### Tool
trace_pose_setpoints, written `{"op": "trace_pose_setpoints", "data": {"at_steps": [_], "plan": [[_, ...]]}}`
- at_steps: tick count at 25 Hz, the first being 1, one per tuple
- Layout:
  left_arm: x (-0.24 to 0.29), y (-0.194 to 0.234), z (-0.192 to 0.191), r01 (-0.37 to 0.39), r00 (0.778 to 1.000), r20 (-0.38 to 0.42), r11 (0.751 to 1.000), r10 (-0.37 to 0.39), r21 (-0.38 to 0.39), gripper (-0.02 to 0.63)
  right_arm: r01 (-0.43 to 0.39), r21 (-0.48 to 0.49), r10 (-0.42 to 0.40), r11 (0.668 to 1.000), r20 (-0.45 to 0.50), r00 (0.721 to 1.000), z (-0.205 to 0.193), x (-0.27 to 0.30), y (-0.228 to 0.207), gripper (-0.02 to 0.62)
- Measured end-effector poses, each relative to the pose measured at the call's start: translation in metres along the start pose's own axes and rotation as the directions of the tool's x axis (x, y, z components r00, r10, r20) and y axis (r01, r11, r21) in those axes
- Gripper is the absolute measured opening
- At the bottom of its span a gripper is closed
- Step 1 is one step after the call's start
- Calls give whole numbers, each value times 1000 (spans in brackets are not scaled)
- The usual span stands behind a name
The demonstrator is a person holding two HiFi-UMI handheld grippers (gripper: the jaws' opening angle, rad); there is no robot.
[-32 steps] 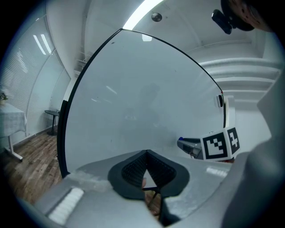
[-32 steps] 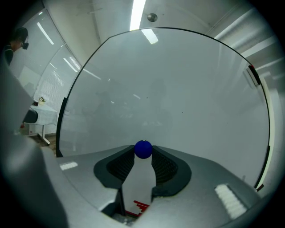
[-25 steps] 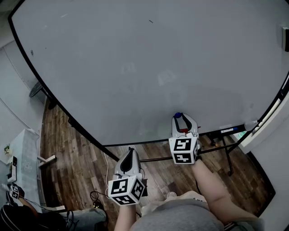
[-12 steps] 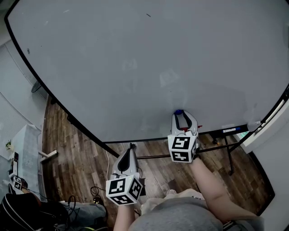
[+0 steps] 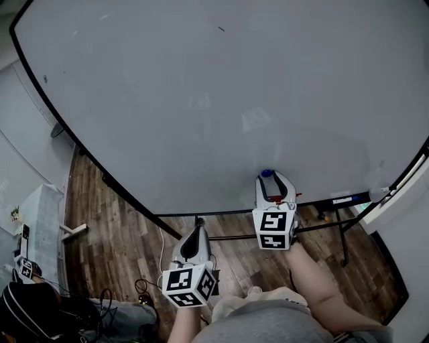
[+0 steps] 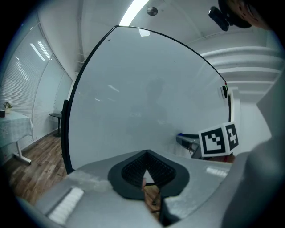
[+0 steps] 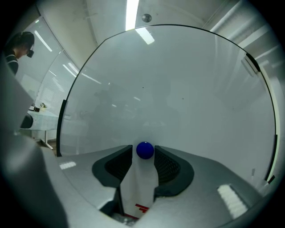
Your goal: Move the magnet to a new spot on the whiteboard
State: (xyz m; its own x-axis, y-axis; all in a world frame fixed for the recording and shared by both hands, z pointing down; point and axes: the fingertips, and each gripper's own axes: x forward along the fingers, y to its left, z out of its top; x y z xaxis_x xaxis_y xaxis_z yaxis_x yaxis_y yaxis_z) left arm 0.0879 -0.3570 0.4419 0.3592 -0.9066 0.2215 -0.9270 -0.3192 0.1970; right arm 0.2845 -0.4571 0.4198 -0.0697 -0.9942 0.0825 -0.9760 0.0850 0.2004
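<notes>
1. Step: release at new spot. R gripper jaws opening, blue magnet between them, sitting low on whiteboard.
2. L gripper closed, empty, off board.
3. Next: pull R straight back w/o nudging magnet.

Dark wood-plank floor below; white-clothed side table beside slatted window blinds at left; bright strip light along a white ceiling.
</notes>
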Motion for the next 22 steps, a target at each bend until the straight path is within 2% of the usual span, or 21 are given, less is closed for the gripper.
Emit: {"op": "trace_pose_setpoints", "data": {"at_steps": [6,11,13,16,17,22], "plan": [[0,-2,-3,10,1000,-2,1000,-10,-10,4,-20,31,20,999,-5,1000,4,-17,5,161],[-13,-7,-5,37,999,-3,999,-37,-17,3,-118,75,121,990,-30,992,4,-46,29,135],[-21,-6,-7,41,999,-5,999,-42,-24,3,-151,85,156,985,-45,987,1,-60,39,113],[-36,-3,-8,49,999,-6,998,-49,-27,3,-161,98,167,982,-54,984,0,-80,51,15],[-42,-2,-8,52,999,-7,998,-52,-27,4,-168,105,174,980,-56,983,0,-87,55,0],[-73,0,-10,63,998,-1,997,-63,-33,3,-216,136,225,967,-56,973,3,-123,77,0]]}}
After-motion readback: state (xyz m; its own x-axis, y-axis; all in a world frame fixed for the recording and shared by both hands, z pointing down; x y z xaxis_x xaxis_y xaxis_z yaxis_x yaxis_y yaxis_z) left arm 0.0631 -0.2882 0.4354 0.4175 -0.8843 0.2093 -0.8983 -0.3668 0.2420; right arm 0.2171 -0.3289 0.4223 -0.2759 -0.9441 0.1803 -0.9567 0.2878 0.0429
